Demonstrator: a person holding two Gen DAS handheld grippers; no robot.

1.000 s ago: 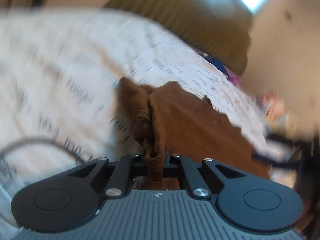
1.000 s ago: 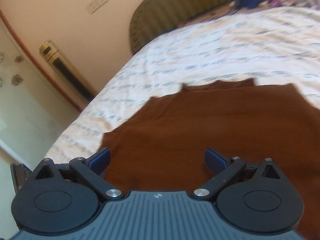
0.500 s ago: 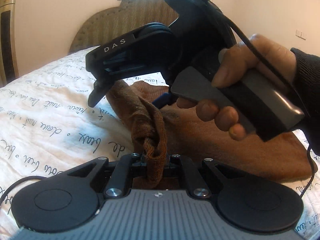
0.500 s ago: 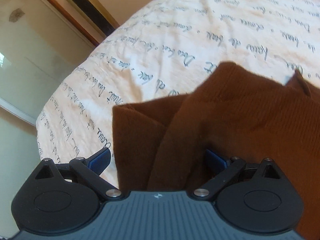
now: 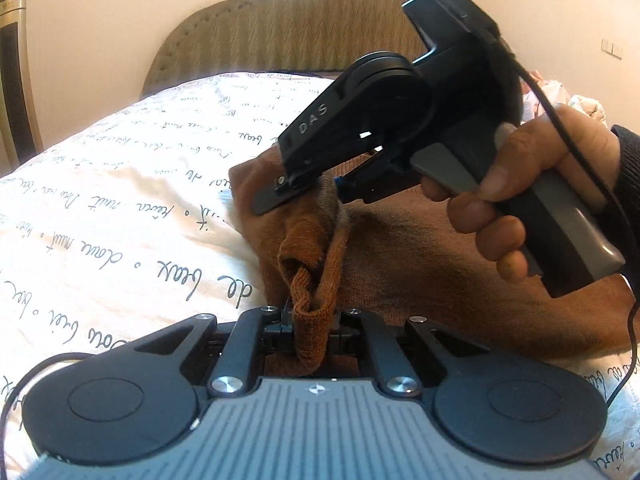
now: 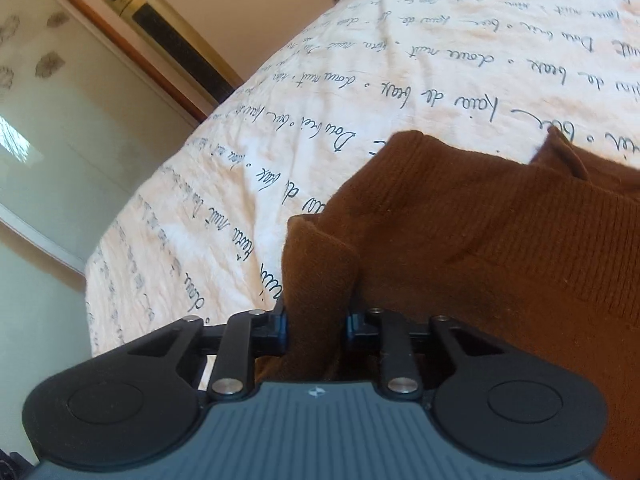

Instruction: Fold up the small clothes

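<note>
1. Currently we are working a brown knit garment (image 5: pixel 420 264) that is lying on the script-printed bedspread (image 5: pixel 100 208), spread toward the right side of the left wrist view, with one bunched edge lifted off the bed.
2. We are judging the main risk as slippage. Both grips are sitting on thick, rolled folds of loose knit, so a pull apart could drag a fold out of one grip and let that side drop.
3. We are also flagging a crooked fold. The two grip points are sitting very close together near one corner, so most of the cloth is hanging unsupported and may twist or double up when lifted.
4. A third concern is that the bedspread is wrinkling just under the fabric, and a low pinch might be catching it too. We cannot tell from these views.
5. We are seeing the left gripper (image 5: pixel 314 322) clamped nearly fully closed on a twisted roll of the brown edge.
6. We are seeing the right gripper (image 6: pixel 316 330), held in a hand (image 5: pixel 532 196), closing its jaws around a thick brown fold. The blue pads (image 6: pixel 282 326) are pressing against the cloth on both sides.
</note>
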